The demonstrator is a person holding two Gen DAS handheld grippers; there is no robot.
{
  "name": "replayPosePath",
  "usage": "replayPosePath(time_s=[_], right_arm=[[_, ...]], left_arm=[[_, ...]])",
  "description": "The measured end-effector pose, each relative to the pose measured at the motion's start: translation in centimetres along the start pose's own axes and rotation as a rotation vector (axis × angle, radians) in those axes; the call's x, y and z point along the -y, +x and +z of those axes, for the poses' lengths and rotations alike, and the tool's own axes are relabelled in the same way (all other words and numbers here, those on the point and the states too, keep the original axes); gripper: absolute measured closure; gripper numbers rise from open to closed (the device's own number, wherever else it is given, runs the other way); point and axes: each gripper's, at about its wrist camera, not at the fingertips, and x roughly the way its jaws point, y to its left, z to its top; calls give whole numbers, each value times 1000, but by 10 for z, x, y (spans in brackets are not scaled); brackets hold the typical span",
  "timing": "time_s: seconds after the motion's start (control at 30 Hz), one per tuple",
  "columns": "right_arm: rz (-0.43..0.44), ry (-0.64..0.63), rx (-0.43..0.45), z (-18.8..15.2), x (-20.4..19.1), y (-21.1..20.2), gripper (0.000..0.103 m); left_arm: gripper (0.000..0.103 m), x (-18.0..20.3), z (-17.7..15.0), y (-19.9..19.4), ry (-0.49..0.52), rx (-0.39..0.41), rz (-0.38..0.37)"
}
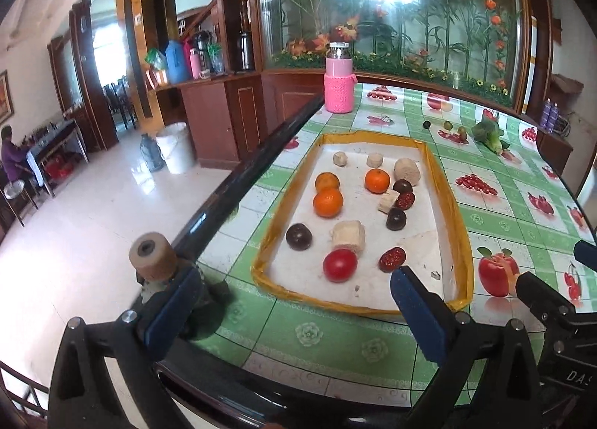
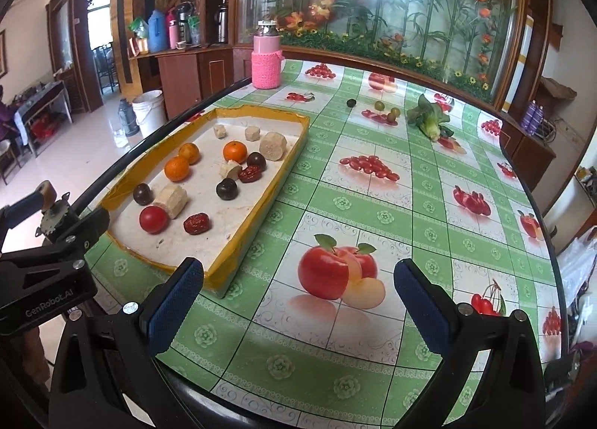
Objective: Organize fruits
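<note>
A white tray with a yellow rim (image 1: 453, 205) (image 2: 261, 201) lies on the table. It holds three oranges (image 1: 328, 202) (image 2: 177, 168), a red tomato (image 1: 339, 265) (image 2: 153, 219), dark plums (image 1: 298, 237) (image 2: 227, 189), red dates (image 1: 391, 259) (image 2: 195, 224) and pale cut chunks (image 1: 349, 235) (image 2: 172, 199). My left gripper (image 1: 294, 302) is open and empty at the tray's near edge. My right gripper (image 2: 298, 294) is open and empty over the tablecloth, right of the tray.
A pink-sleeved bottle (image 1: 338, 78) (image 2: 266, 56) stands at the table's far edge. A leafy green vegetable (image 1: 488, 132) (image 2: 429, 119) and small round fruits (image 1: 447, 125) (image 2: 379, 106) lie far right. The table's dark edge (image 1: 238, 190) runs along the left, with floor beyond.
</note>
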Motion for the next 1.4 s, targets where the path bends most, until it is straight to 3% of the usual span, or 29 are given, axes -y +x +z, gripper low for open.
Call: replayPosePath(time_s=[0.23,0.73,1.4], right_arm=[[3,16,-9,-4,2,0,0],[-3,21,-22,-6,7,3,0],[-9,29,-29,-5,11,7,0]], left_arm=[[0,4,-1,-9,40,44,15],[0,15,3,-13,46,83,-57],[0,21,5,-6,55,33,-88]])
